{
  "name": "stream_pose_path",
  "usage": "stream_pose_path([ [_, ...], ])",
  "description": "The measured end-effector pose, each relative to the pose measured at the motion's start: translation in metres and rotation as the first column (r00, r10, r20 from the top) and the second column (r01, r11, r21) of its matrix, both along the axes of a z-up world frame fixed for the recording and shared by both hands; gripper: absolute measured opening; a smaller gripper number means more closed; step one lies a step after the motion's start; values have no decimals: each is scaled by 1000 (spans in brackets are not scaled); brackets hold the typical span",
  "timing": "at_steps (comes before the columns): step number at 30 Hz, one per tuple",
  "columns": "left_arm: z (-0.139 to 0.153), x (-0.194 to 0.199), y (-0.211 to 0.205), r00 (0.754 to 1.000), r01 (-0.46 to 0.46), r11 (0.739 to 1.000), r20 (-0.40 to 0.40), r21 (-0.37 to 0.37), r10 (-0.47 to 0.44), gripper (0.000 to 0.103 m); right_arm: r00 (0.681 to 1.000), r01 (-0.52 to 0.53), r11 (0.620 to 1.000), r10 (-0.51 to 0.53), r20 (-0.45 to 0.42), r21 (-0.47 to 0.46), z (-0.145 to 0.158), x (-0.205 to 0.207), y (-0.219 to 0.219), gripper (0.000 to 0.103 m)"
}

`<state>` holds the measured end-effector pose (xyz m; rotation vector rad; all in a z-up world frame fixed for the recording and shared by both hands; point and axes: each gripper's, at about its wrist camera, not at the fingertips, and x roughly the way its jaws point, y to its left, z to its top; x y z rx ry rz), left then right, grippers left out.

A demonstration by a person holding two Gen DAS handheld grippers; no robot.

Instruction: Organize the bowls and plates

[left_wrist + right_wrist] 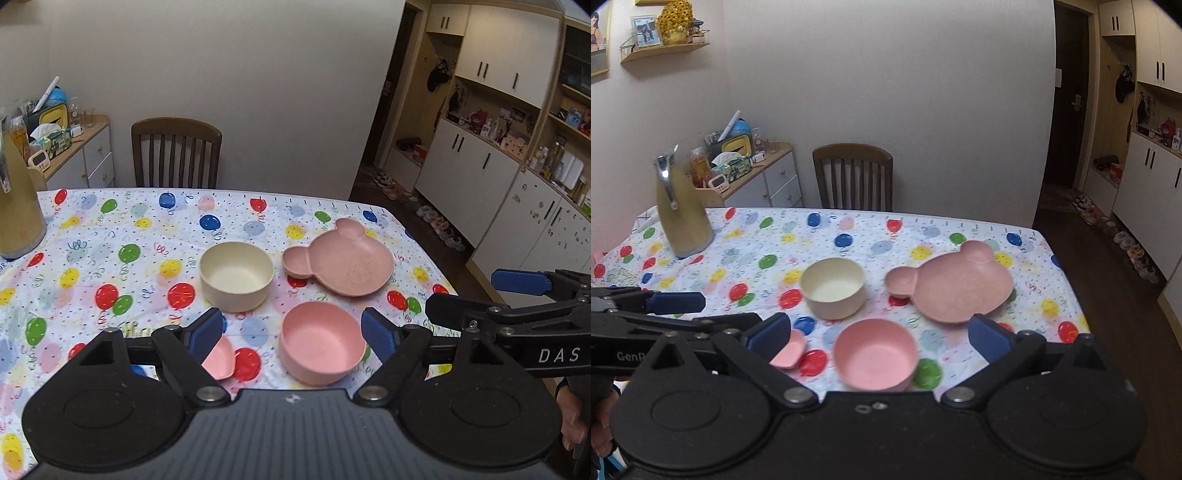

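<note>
Balloon-print tablecloth (746, 254), beige jug (681, 218), wooden chair (853, 177), cluttered side cabinet (775, 177)

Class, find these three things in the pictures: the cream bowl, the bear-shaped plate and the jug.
cream bowl (236, 275): left wrist view, inside bottom of the bowl.
bear-shaped plate (351, 264): left wrist view, middle of the main section.
jug (683, 225): right wrist view, on its body.

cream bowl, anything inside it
The cream bowl shows a bare, pale inner floor in both views; nothing sits in it. The near inner wall is hidden by its own rim. Both grippers are open, above the table.
</note>
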<state>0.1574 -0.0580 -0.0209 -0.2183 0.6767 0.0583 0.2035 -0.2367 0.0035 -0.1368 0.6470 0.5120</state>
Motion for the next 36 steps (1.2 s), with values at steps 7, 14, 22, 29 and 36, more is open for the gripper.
stream_pose_path([
  [7, -9, 58, -38, 998, -62, 998, -34, -11, 61, 82, 999, -37, 999, 37, -21, -20, -5, 61, -30, 103],
  [14, -25, 111, -64, 990, -118, 993, -82, -7, 117, 82, 996, -70, 997, 69, -48, -37, -18, 120, -55, 103],
  [22, -50, 166, -82, 974, -170, 985, -151, 8, 169, 82, 990, -80, 996, 74, -124, -47, -43, 190, -75, 103],
  [29, -74, 205, -90, 956, -204, 979, -213, 2, 200, 82, 982, -110, 990, 95, -161, -88, -68, 238, -77, 101],
  [36, -97, 236, -89, 931, -247, 969, -275, 10, 241, 82, 973, -126, 986, 102, -207, -106, -91, 281, -73, 100],
])
